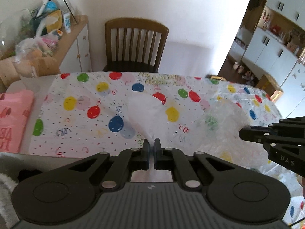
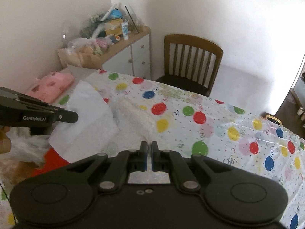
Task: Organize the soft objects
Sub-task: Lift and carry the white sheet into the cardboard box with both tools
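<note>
Above the counter [image 1: 24, 150] with its balloon-print plastic cover [image 1: 91, 103], the left gripper [image 1: 152, 145] pinches a thin white sheet [image 1: 142, 110] by its edge. Beside it, the right gripper [image 2: 149, 147] is clamped on a clear bubble-wrap sheet [image 2: 137, 118]. A folded pink cloth [image 1: 13, 112] lies at the counter's left end.

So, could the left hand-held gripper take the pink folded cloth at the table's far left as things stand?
Probably not yet: the left hand-held gripper is shut on a white sheet and lifted off the table. The way to the pink cloth looks free, but the gripper would have to let go first.
</note>
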